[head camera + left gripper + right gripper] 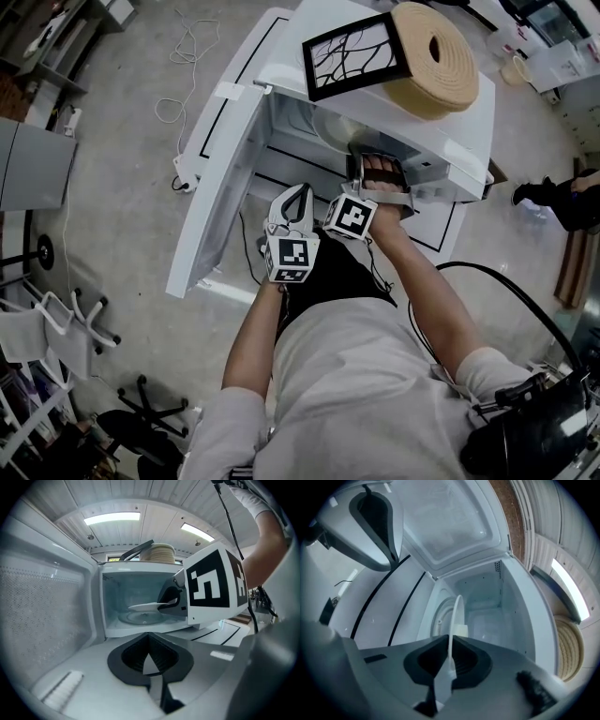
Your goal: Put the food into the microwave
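- Concrete floor [122, 169] surrounds a white microwave [291, 66], which sits on a white base with black lines [431, 230]. Its door [220, 187] hangs wide open, off to the left of both tools.
- The right gripper [449, 644] is clamped narrowly on the near rim of a white plate [454, 616]. A pale piece of food [461, 631] rides on the plate just ahead of the jaws.
- From the grip, the plate runs straight out in front of the tool, already inside the open cavity.
- The left gripper view shows the plate [147, 606] lying flat and close above the glass turntable [140, 617]. I cannot tell whether they touch.
- The coming move looks like a short drop. The turntable lies just below and slightly ahead of the jaw tips, so the plate needs lowering level and then releasing.
- The right gripper is the nearer tool, being at the cavity mouth. The left gripper [150, 656] hangs back behind and to its left, with jaws together on nothing, pointing at the opening.
- Nothing stands between the plate and the turntable. The cavity walls flank the right gripper on both sides, and the ceiling is close above it.
- A framed picture [352, 56] and a beige roll [436, 56] rest on the microwave's top, above the working tool and clear of its path.
- A loose cable [183, 56] lies on the floor beyond the door.
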Available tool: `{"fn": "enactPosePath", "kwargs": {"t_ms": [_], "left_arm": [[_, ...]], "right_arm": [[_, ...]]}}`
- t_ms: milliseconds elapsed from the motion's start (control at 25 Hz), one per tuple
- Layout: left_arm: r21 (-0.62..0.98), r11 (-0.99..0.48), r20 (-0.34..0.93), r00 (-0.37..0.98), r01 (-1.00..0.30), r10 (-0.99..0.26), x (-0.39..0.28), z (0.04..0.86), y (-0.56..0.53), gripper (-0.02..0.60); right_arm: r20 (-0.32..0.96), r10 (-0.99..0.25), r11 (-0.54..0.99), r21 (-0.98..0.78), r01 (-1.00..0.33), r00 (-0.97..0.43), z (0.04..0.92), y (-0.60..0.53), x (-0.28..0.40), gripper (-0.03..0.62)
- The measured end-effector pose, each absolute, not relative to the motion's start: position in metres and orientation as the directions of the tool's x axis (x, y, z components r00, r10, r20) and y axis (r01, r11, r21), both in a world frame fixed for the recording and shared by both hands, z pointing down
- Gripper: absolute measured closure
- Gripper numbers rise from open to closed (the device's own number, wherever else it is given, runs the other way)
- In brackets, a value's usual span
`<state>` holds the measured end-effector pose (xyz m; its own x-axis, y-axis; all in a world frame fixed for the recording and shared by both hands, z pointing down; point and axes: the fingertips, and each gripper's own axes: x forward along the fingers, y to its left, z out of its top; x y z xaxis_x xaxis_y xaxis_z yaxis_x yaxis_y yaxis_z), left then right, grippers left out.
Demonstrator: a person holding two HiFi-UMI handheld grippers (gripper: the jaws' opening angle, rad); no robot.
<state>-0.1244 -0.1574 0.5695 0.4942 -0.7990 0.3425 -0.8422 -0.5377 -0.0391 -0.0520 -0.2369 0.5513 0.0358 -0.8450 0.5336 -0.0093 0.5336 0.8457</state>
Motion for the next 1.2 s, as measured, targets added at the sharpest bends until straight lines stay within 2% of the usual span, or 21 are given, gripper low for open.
{"fn": "enactPosePath", "kwargs": {"t_ms": [1000, 1200], "left_arm": [[-0.013, -0.545, 0.405, 0.494, -0.838, -0.769, -0.124, 0.588, -0.171, 0.574], [0.042, -0.584, 0.425, 0.543, -0.811, -0.724, -0.114, 0.594, -0.163, 0.574]], "right_arm": [[0.556, -0.814, 0.569, 0.822, 0.035, 0.168, 0.591, -0.317, -0.031, 0.571], [0.688, -0.712, 0.68, 0.725, -0.109, 0.137, 0.596, -0.312, -0.036, 0.553]]}}
